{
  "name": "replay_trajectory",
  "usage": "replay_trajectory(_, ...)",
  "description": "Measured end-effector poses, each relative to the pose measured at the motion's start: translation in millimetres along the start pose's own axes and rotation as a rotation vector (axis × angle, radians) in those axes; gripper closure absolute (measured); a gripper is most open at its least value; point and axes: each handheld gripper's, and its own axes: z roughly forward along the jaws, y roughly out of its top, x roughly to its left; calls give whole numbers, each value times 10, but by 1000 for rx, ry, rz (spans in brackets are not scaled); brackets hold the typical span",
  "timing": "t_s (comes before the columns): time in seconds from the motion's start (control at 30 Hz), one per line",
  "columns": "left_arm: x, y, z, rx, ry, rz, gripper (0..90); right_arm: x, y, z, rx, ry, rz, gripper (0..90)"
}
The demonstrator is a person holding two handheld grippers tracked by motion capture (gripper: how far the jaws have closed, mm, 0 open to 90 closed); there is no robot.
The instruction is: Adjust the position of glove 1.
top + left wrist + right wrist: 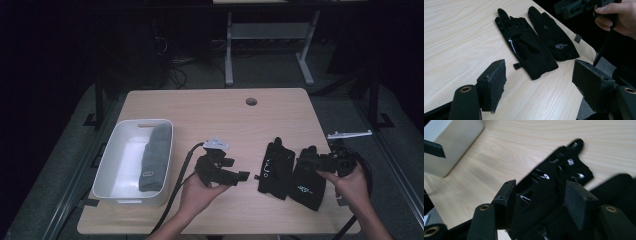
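Note:
Two black gloves lie side by side on the wooden table (210, 110). The left glove (275, 167) (526, 50) (554, 177) has white marks, and the right glove (306, 186) (554, 35) (621, 187) carries a small logo. My left gripper (243, 175) (540, 68) is open, a short way left of the gloves and pointing at them, with nothing between its pads. My right gripper (301, 162) (541, 186) is open too. It hangs over the gloves pointing left, and the marked glove shows between its jaws, with the pads (576, 200) not pressing on it.
A white bin (112, 155) (449, 142) stands at the table's left with a grey mitten (154, 157) lying inside. A round cable hole (251, 101) sits near the far edge. In the left gripper view, the other hand (616, 15) holds the right gripper at the top right.

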Motion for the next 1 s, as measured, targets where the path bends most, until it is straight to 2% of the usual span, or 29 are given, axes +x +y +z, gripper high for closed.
replay_trajectory(0.27, -59, -18, 136, 14, -12, 19, 264, -151, -210, -8, 12, -42, 18, 428)
replay_trajectory(0.5, -95, -23, 201, 15, -24, 21, 263, -245, -382, 49, 53, -94, 10, 434)
replay_trajectory(0.7, -122, -30, 237, 23, -35, 27, 260, -288, -435, 66, 69, -129, 3, 437)
replay_trajectory(0.83, -113, -30, 252, 24, -35, 25, 260, -322, -477, 96, 88, -146, 16, 439)
replay_trajectory(1.0, -95, -38, 268, 25, -36, 18, 259, -340, -525, 144, 95, -176, -4, 467)
